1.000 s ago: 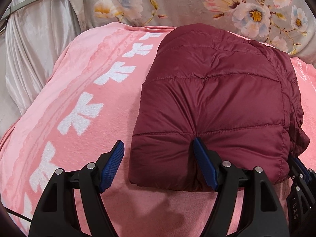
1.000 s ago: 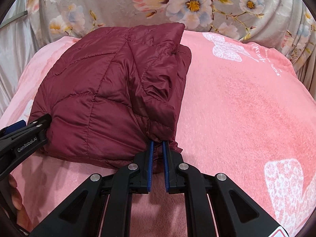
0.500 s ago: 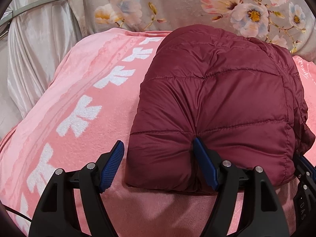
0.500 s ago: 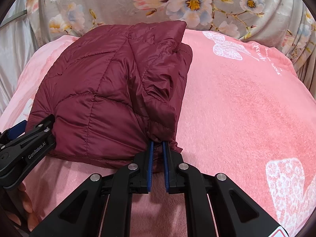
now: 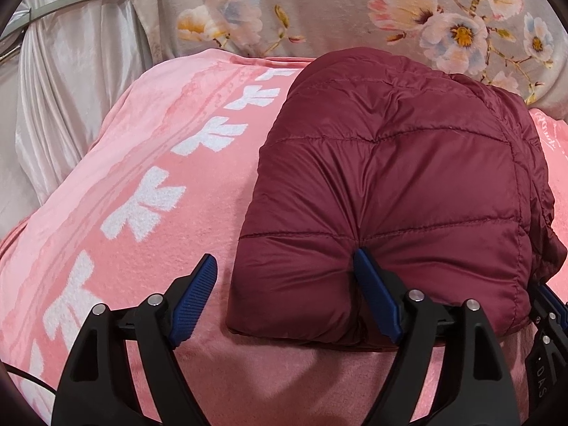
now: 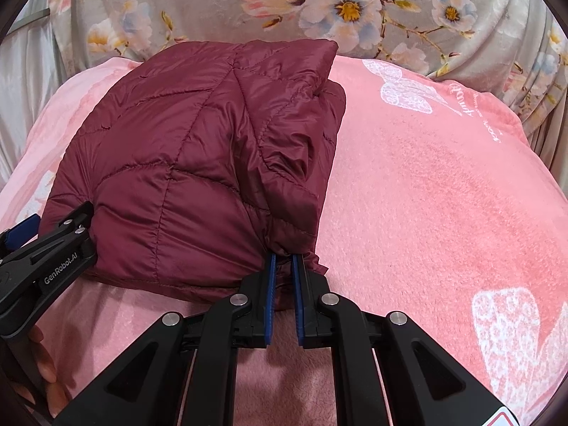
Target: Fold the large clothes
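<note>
A maroon quilted puffer jacket lies folded into a thick bundle on the pink blanket. It also shows in the right wrist view. My left gripper is open at the bundle's near left corner; its right finger presses into the jacket's near edge and its left finger stands free over the blanket. My right gripper is shut on the jacket's near right corner. The left gripper also shows at the left edge of the right wrist view.
The pink blanket with white bow prints covers the bed. A grey floral cloth runs along the back. A white satin drape hangs at the far left. Bare blanket lies to the jacket's right.
The jacket bundle has slid a little toward me and to the left on the blanket. Both grippers keep the same hold and opening.
</note>
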A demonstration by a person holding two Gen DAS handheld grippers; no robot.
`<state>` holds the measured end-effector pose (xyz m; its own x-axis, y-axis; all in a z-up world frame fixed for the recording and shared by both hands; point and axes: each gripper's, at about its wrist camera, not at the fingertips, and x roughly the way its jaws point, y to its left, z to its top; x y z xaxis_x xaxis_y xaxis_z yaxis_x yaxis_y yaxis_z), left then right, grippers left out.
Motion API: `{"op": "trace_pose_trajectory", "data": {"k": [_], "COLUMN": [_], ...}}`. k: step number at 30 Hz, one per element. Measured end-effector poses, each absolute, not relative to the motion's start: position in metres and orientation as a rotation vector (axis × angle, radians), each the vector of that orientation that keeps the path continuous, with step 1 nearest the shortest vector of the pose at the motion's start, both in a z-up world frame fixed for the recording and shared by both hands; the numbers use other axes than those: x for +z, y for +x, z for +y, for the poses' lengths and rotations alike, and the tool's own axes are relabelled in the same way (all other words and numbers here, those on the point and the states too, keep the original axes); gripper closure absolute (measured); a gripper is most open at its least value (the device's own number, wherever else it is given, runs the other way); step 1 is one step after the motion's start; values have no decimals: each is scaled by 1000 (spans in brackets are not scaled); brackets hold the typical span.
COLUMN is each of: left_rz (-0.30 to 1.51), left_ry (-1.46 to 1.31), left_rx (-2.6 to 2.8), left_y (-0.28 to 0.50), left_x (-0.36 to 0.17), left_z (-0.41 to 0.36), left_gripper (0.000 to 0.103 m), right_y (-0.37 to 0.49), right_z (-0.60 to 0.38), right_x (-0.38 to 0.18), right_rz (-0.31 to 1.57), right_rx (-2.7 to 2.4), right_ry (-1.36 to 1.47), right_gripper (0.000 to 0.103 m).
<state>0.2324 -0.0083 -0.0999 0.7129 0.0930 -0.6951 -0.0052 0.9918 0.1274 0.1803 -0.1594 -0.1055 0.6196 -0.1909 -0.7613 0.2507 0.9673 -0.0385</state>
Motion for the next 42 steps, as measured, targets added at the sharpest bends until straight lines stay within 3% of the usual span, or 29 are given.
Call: {"op": "trace_pose_trajectory", "data": {"k": [11, 12, 14, 18, 20, 27, 29, 42], "left_rz": [745, 734, 715, 672, 655, 623, 622, 649], "left_ry": [89, 80, 54, 49, 48, 61, 42, -21], "left_rx": [37, 31, 7, 1, -3, -36, -48, -27], "left_y": [226, 222, 208, 174, 155, 99, 88, 84], "left_x": [-96, -94, -89, -83, -80, -75, -74, -81], "left_z": [-5, -4, -1, 0, -1, -5, -3, 7], "left_gripper": [24, 23, 21, 16, 13, 9, 9, 8], "right_y": [177, 169, 152, 114, 98, 30, 14, 33], "right_z": [-157, -159, -161, -155, -156, -160, -160, -148], "right_x": [-101, -96, -89, -83, -79, -57, -52, -70], "right_rz": [845, 820, 792, 765, 741, 638, 607, 647], "right_rx": [-281, -286, -299, -268, -253, -200, -214, -251], "right_ry": [51, 65, 81, 80, 82, 45, 17, -28], "right_gripper": [91, 88, 64, 60, 51, 38, 28, 26]}}
